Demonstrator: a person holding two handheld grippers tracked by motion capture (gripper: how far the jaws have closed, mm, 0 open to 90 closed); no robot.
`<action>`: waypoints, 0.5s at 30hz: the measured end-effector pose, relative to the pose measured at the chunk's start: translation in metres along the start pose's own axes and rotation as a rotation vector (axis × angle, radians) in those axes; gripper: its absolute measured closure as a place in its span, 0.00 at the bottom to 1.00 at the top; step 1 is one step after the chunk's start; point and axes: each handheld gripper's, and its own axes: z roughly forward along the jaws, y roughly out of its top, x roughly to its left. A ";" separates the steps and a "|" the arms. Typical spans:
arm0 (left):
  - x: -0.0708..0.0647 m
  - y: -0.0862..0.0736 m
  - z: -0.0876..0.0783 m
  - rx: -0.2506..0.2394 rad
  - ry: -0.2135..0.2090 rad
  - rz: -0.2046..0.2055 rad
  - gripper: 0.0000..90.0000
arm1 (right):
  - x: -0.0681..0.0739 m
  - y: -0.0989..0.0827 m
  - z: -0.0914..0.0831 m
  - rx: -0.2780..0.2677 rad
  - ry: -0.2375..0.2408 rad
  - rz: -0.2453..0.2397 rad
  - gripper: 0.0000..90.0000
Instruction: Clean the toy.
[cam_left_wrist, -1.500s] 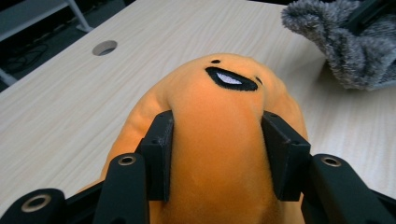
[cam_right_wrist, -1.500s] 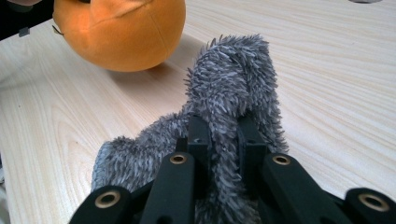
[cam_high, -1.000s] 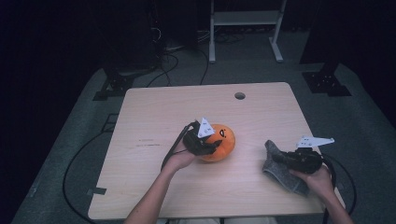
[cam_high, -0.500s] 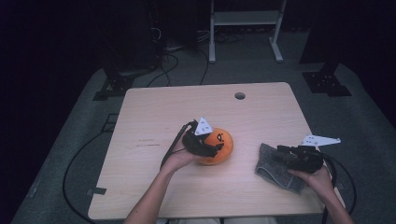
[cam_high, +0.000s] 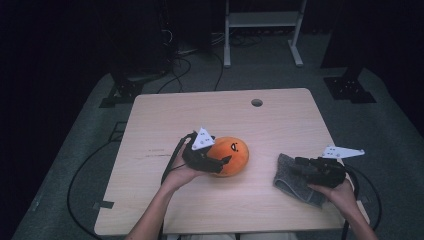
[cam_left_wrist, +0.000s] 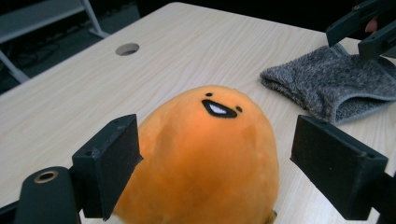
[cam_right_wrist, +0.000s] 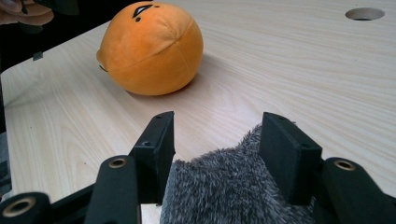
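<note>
An orange round plush (cam_high: 234, 151) with a small black face lies in the middle of the wooden table (cam_high: 225, 115). My left gripper (cam_high: 220, 163) is at its near-left side. Its jaws have just been opening and stand open, with the plush (cam_left_wrist: 210, 140) between the pads and the right pad clear of it. A grey fuzzy cloth (cam_high: 287, 181) lies flat at the right. My right gripper (cam_high: 296, 167) sits over it, its jaws also just opened. The cloth (cam_right_wrist: 224, 191) lies loose between the pads.
A round cable hole (cam_high: 256, 102) is in the table's far side. A white metal frame (cam_high: 262, 22) and black cables (cam_high: 190, 60) are on the grey floor beyond. The table's near edge is close under both forearms.
Both grippers' jaws opened. The left one let go of the plush and drew back a little to the left. The right one released the cloth, which now lies flatter on the table.
</note>
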 end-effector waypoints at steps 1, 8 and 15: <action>0.001 -0.002 -0.002 0.001 0.000 -0.003 0.16 | 0.000 0.000 0.000 0.001 0.000 -0.001 0.49; 0.003 -0.017 -0.017 -0.003 0.020 -0.032 0.16 | 0.001 0.000 0.000 0.005 -0.002 0.004 0.48; 0.005 -0.032 -0.032 -0.010 0.034 -0.055 0.15 | 0.003 -0.001 -0.001 0.009 0.002 0.000 0.47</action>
